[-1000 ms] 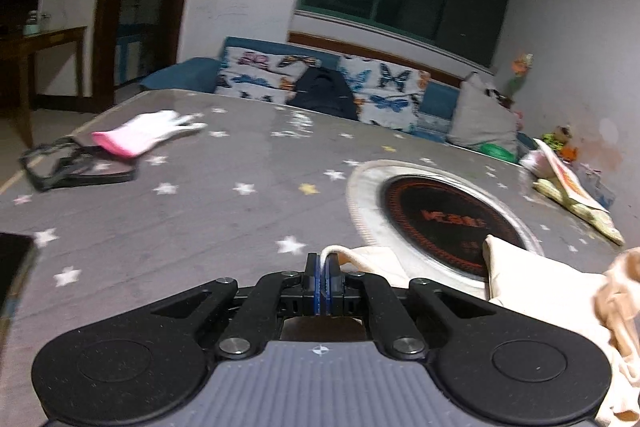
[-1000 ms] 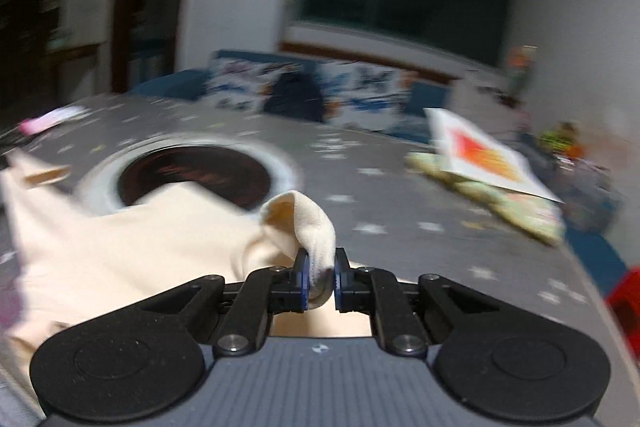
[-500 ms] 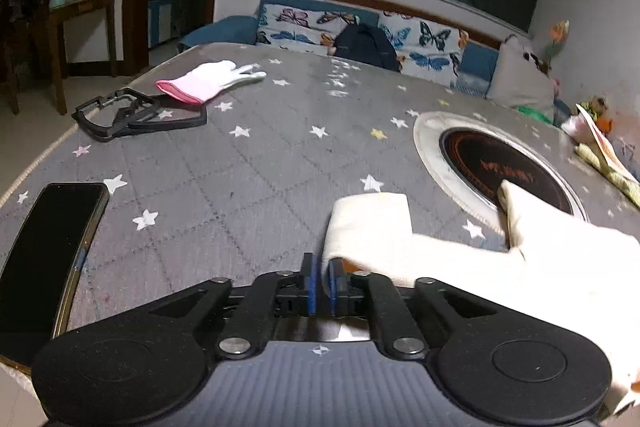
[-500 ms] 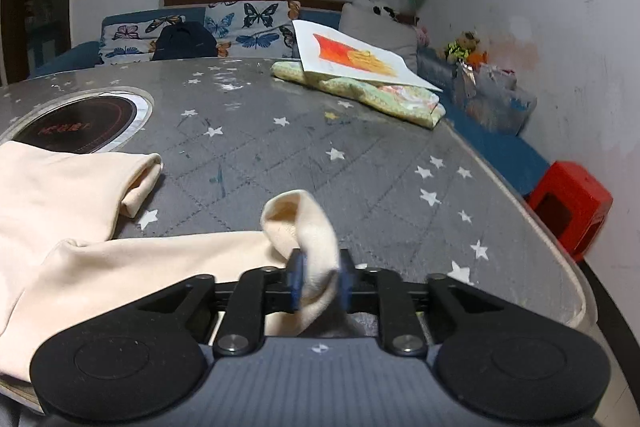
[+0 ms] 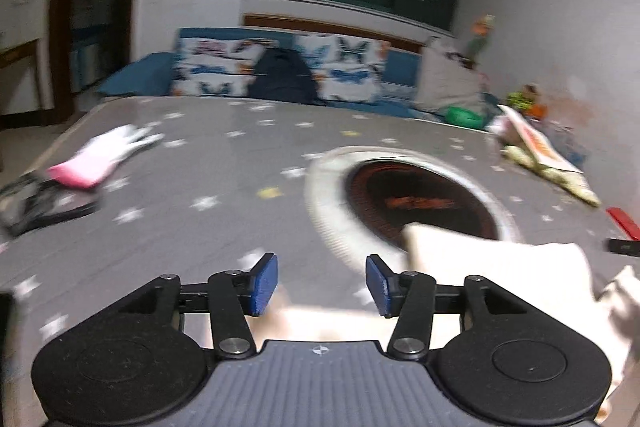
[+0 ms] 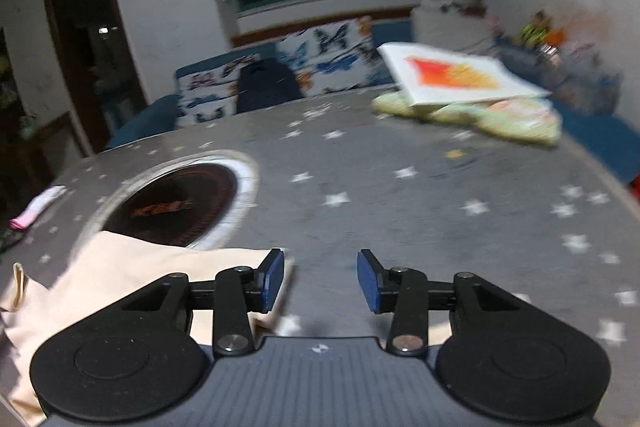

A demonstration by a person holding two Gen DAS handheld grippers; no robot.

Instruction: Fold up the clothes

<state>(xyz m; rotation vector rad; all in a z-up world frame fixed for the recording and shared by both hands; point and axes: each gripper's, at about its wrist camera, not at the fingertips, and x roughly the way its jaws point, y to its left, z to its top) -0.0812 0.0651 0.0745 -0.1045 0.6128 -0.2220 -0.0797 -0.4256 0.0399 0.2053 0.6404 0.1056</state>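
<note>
A cream garment (image 5: 500, 267) lies on the grey star-patterned table (image 5: 224, 187), partly over the round inset burner (image 5: 416, 199). My left gripper (image 5: 322, 285) hovers just above the cloth's near edge, its jaws opening, with nothing pressed between the blue pads. In the right wrist view the same cream garment (image 6: 132, 267) spreads to the lower left. My right gripper (image 6: 320, 279) stands over the table with its jaws opening; the cloth lies under its left finger, and nothing is gripped.
A pink and white glove (image 5: 100, 157) and a black frame (image 5: 36, 205) lie at the table's left. A folded pile with an orange-printed sheet (image 6: 460, 83) sits at the far right. A butterfly-patterned sofa (image 5: 280, 71) stands beyond the table.
Both grippers were shut on cream cloth and have let it go, their jaws now apart. The cloth has dropped onto the table, and both views have lifted and shifted.
</note>
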